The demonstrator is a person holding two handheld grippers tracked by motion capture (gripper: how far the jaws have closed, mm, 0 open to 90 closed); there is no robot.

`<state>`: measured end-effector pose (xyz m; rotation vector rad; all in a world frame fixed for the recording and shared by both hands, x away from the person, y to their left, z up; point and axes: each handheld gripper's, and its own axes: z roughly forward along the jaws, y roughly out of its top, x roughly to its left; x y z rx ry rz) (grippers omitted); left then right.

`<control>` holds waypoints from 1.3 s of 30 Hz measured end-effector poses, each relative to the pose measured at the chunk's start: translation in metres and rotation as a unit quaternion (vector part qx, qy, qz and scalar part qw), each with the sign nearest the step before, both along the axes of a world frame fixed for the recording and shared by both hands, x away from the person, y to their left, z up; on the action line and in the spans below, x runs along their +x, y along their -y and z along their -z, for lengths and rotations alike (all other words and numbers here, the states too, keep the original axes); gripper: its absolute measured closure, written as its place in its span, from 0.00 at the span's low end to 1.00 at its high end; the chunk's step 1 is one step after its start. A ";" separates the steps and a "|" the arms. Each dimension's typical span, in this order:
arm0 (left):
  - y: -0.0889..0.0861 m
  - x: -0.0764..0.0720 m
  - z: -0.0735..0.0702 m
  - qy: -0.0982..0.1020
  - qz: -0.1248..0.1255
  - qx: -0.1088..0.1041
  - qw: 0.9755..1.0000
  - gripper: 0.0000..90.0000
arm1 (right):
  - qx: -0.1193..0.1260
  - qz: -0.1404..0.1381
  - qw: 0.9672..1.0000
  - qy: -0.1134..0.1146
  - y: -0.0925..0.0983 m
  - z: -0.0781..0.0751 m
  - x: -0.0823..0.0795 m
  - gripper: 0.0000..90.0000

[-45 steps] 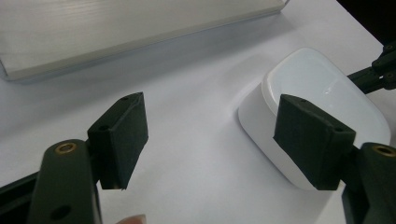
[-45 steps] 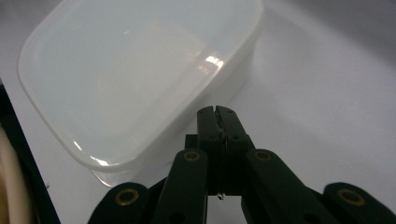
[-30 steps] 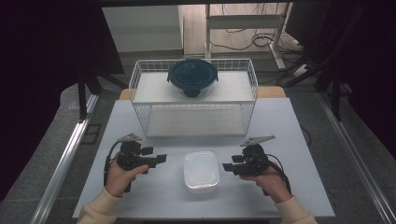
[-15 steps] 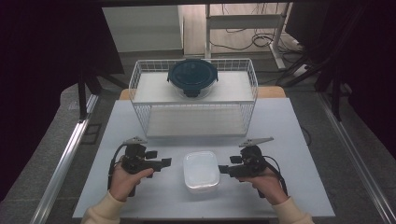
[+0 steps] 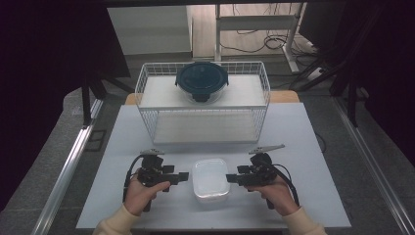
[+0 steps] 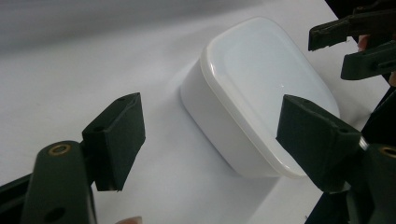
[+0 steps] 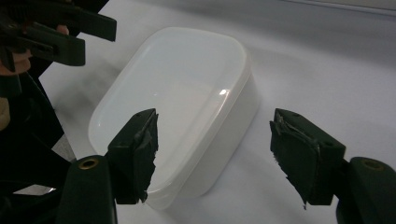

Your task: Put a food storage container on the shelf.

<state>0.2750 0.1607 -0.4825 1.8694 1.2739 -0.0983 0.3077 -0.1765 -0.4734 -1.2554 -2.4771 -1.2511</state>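
Flanking a white lidded container (image 5: 210, 180) on the pale surface (image 5: 303, 147), both hand-held grippers point inward at it from opposite sides

Left hand-held gripper (image 5: 182, 176): tip just beside the container's left wall in the high view, not touching. In the left gripper view (image 6: 212, 135) jaws are spread; one pad sits over the near corner of the lid, the other over bare surface, nothing pinched

Right hand-held gripper (image 5: 230, 179): tip just beside the container's right wall. In the right gripper view (image 7: 212, 142) jaws are spread, have just been closing a little; the container's near end lies partly between them, w/ one pad over the lid edge and the other clear of the wall. No grip seen

Container: rectangular w/ rounded corners, translucent white, lid on, sitting flat near the front edge of the surface, approx centred between the two hands. Contents cannot be told

Behind it, well apart: white wire rack (image 5: 147, 78) w/ a top shelf; a round dark-blue lidded container (image 5: 201, 81) rests on that shelf

Cables trail back from both grippers toward the person's sleeves
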 end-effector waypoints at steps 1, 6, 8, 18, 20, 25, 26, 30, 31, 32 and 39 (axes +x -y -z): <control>0.001 0.000 0.001 -0.005 -0.002 -0.007 1.000 0.26 | 0.004 0.000 1.000 -0.004 -0.001 0.001 0.001 0.36; 0.006 0.000 0.005 -0.021 -0.005 -0.030 0.999 0.27 | 0.022 0.004 0.999 -0.025 -0.003 0.005 0.005 0.40; 0.008 0.002 0.008 -0.028 -0.006 -0.039 0.999 0.28 | 0.026 0.003 0.999 -0.031 -0.005 0.007 0.006 0.42; 0.019 0.008 0.019 -0.060 -0.004 -0.066 0.996 0.36 | 0.038 0.005 0.998 -0.052 -0.010 0.013 0.009 0.47; 0.021 0.009 0.021 -0.065 -0.003 -0.068 0.996 0.39 | 0.037 0.004 0.998 -0.056 -0.011 0.015 0.009 0.47; 0.022 0.010 0.030 -0.098 0.004 -0.106 0.989 0.47 | 0.045 0.007 0.996 -0.075 -0.014 0.021 0.011 0.53; 0.022 0.011 0.031 -0.104 0.002 -0.112 0.988 0.49 | 0.045 0.010 0.996 -0.077 -0.013 0.021 0.011 0.55; 0.022 0.009 0.031 -0.101 -0.002 -0.107 0.989 0.54 | 0.062 0.025 0.994 -0.088 -0.008 0.021 0.012 0.68; 0.022 0.009 0.030 -0.098 -0.004 -0.109 0.989 0.57 | 0.067 0.029 0.993 -0.092 -0.006 0.021 0.012 0.69; 0.022 0.008 0.029 -0.097 -0.005 -0.109 0.989 0.59 | 0.071 0.032 0.992 -0.098 -0.005 0.022 0.012 0.70; 0.017 0.004 0.025 -0.084 -0.011 -0.120 0.989 0.73 | 0.100 0.039 0.986 -0.128 0.004 0.022 0.010 0.77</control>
